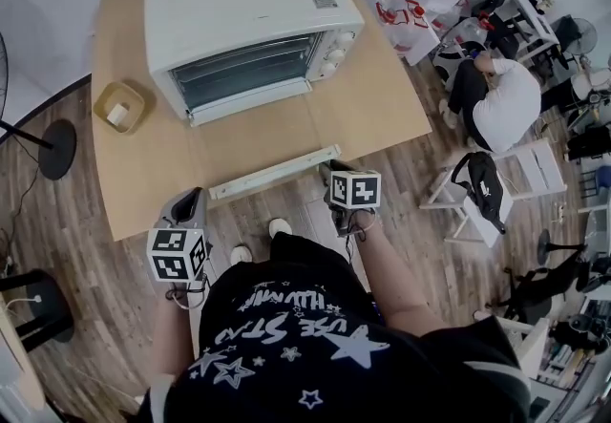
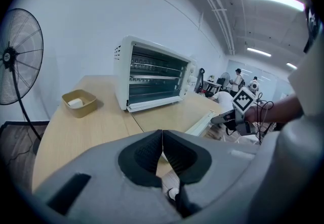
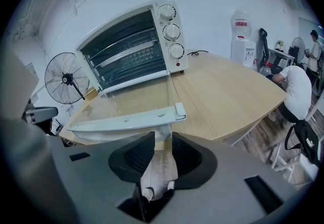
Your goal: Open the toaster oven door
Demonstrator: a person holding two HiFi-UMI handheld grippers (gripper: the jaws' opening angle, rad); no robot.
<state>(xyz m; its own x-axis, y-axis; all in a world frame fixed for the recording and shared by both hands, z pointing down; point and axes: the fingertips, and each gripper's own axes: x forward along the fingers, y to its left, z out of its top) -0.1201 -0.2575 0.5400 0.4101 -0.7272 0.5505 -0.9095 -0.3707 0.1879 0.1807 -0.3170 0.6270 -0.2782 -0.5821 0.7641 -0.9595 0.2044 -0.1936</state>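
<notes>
Toaster oven (image 1: 239, 20) at the table's (image 1: 372, 96) back, door (image 3: 131, 101) dropped flat | my right claw (image 3: 163, 139) at the handle (image 3: 126, 119), jaws narrowly apart round its post | my left claw (image 2: 162, 134) closed, empty, by the table's near edge

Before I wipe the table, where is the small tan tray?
In the head view the tan tray sits on the table, just left of the toaster oven, not touching it.

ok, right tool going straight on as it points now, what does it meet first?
The door handle, almost at once: its white bar lies across just ahead of the right tool, whose jaws stand apart at it. Beyond is the lowered glass door.
</notes>
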